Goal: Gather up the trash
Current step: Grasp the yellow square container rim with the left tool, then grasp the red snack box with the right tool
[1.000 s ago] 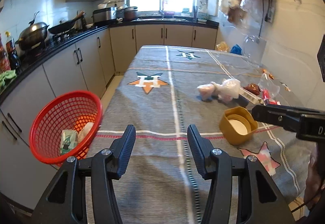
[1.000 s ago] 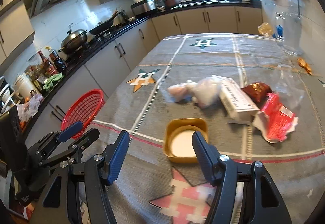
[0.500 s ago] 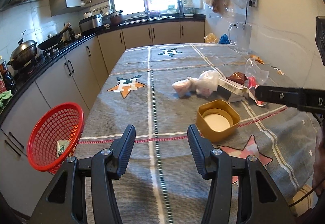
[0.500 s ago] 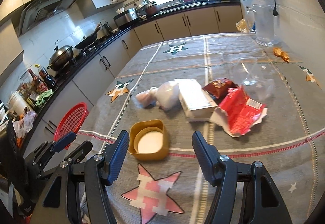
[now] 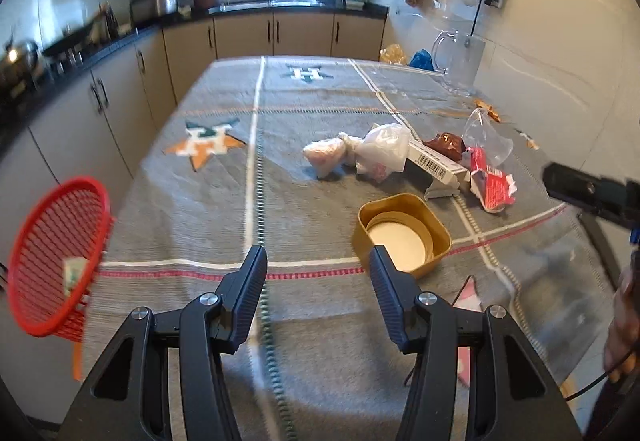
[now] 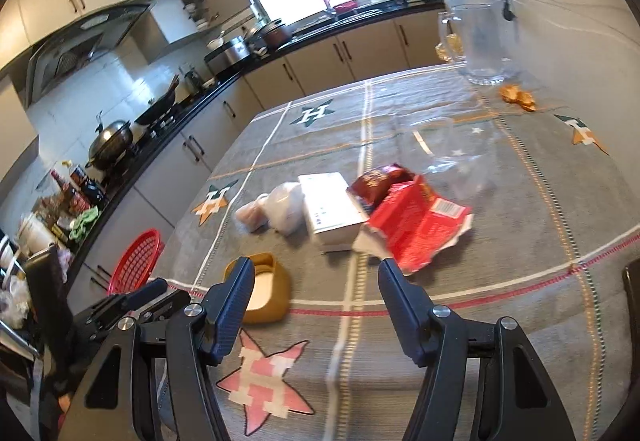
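Observation:
Trash lies on the grey star-patterned tablecloth [image 5: 312,201]: a yellow square tub [image 5: 402,234] [image 6: 264,293], a knotted white plastic bag [image 5: 380,151] [image 6: 286,207], a white box [image 5: 436,163] [image 6: 330,211], a red wrapper [image 5: 490,183] [image 6: 416,229], a dark red packet [image 5: 446,143] [image 6: 376,179] and a clear plastic cup [image 5: 486,137] [image 6: 444,145]. My left gripper [image 5: 318,261] is open, empty, near the tub's left side. My right gripper [image 6: 316,267] is open and empty, short of the box and wrapper. A red basket [image 5: 56,253] [image 6: 136,261] at the table's left edge holds a small piece of trash.
A glass pitcher [image 5: 460,61] [image 6: 482,41] stands at the far right by the wall, with orange scraps [image 6: 518,97] near it. Kitchen counters with pans [image 6: 112,139] run along the left. A person's hand [image 5: 624,325] shows at the right edge.
Both grippers have swung to the right across the table. The basket has slid toward the left edge of the left view; the box and wrapper now sit ahead of the right gripper.

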`<state>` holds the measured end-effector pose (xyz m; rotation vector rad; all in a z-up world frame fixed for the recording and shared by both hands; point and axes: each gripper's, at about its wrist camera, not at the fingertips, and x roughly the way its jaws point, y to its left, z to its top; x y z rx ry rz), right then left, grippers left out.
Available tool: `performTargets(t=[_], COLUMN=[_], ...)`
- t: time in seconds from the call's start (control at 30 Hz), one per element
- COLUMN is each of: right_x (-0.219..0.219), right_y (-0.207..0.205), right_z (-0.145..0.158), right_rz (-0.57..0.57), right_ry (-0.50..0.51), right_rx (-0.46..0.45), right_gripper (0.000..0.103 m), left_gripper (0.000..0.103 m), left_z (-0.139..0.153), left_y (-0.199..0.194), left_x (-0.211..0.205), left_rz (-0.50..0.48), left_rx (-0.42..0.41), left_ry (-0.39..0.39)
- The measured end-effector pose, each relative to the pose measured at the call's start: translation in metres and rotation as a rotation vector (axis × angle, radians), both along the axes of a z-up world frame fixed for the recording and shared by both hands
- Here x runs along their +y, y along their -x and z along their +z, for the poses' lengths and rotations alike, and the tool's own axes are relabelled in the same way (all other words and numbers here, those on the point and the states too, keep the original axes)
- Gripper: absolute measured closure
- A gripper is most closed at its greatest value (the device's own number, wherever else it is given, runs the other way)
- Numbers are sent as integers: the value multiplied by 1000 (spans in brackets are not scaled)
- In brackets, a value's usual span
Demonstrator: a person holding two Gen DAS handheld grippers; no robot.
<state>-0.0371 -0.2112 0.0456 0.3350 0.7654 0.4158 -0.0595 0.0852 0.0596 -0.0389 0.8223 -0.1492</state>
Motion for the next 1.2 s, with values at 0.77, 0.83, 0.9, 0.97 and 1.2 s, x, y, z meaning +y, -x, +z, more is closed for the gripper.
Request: performTargets(t=[0.77,0.83,0.9,0.97,1.2], right_x=[-78,-75,-71,-64,-58], right_y=[-59,-64,-69,-74,-61], right_z=[-55,-59,-63,-66,-59], right_rz=[-169,-173,-170,-166,-160], right_ry=[-157,-157,-160,-145,-120], right_rx=[232,247,257,263,195], right_gripper=[58,66,71,80,100], left_gripper=[96,96,96,96,96], left_z=[-37,-38,-37,-37,-31], left_y=[-50,-50,-48,-46,-36], left_x=[-55,-56,-58,-58,-54], left_rz=[-46,-47,-43,-40,-22], left_rx=[127,116,105,93,57], left_ry=[-27,-34,-45,-55,-67])
